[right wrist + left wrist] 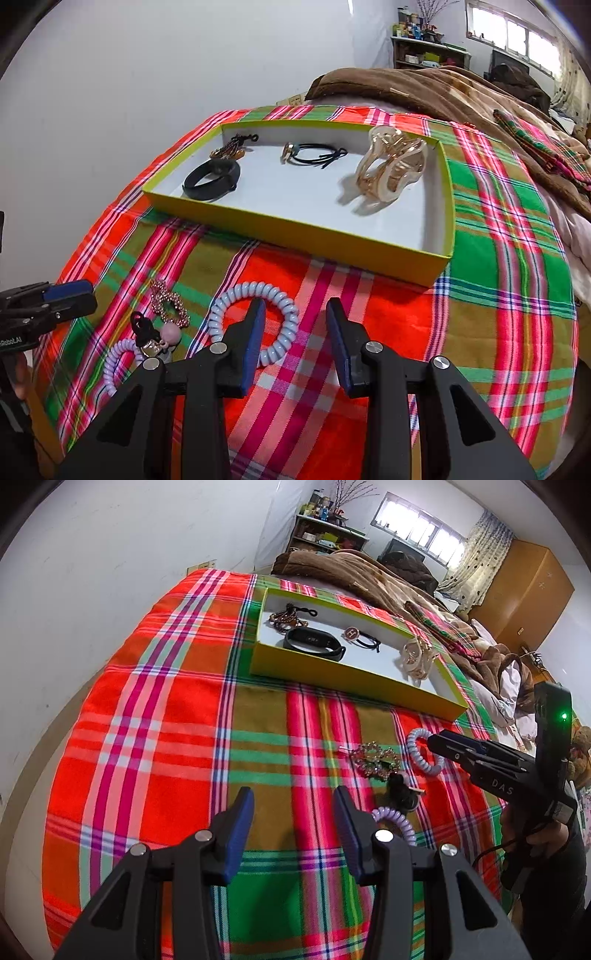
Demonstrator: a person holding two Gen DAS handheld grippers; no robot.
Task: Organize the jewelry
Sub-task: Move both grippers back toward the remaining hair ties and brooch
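Jewelry lies in two groups on the plaid bedcover (498, 229): some pieces loose near the grippers, the others inside a shallow yellow-green tray (303, 236) with a white floor. The right gripper (295, 343) has its jaws wide apart and holds nothing; its left finger covers part of a pale blue spiral hair tie (258, 291), so the ring is not fully seen. The left gripper (293, 830) is also wide, empty, above bare cloth. Just beside its right finger lies a lilac spiral tie (397, 821), partly hidden behind the finger. Near it are a dark ornament with a pink bead (159, 338), hard to make out, and a pink beaded bracelet (170, 302). In the tray, from the wall side, are brown beaded bracelets (286, 618), a black fitness band (314, 642), a black cord hair tie with a round charm (360, 635), and a large translucent beige claw clip (391, 166), well apart from each other except the beads and the band, which touch. The bedcover is checked in red, green, pink and olive. Beyond it lie a brown blanket (354, 572), a shelf with jars (325, 528), a bright window (421, 528), a patterned curtain (480, 550) and a wooden wardrobe (528, 594); a plain white wall is on the left.
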